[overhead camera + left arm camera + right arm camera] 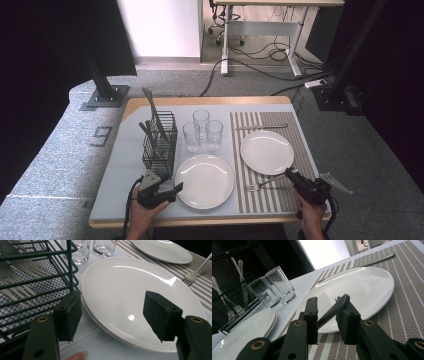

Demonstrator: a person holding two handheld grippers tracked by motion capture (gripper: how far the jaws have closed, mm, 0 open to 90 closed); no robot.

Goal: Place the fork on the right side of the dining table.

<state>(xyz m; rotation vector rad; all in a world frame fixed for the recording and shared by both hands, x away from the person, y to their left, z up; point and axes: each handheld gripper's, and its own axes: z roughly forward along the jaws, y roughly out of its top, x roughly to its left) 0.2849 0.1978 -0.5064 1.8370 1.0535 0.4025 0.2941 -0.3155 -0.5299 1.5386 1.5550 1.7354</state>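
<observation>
The fork [262,185] lies on the striped placemat [300,150], just in front of the far plate [267,152], with its tines pointing toward the near plate [205,181]. Its handle end is taken between the jaws of the right gripper [290,175], which are closed down to a narrow gap around it; in the right gripper view the dark handle [332,311] is seen slanting up between the pads.

The fork is judged light, stiff and smooth, so a slip or a swivel in the pads is likely if it is pinched only at the tip. A firmer hold is expected farther down the flat of the handle, with the pads squarely on its broad faces.

The left gripper [172,190] is held wide open, with nothing in it, at the near plate's left edge, just in front of the wire cutlery basket [160,142].

The tines [190,278] are made out in the left gripper view, beyond the near plate's rim. The knife [261,126] behind the far plate and the three glasses [202,131] are laid out plainly in the high view.
</observation>
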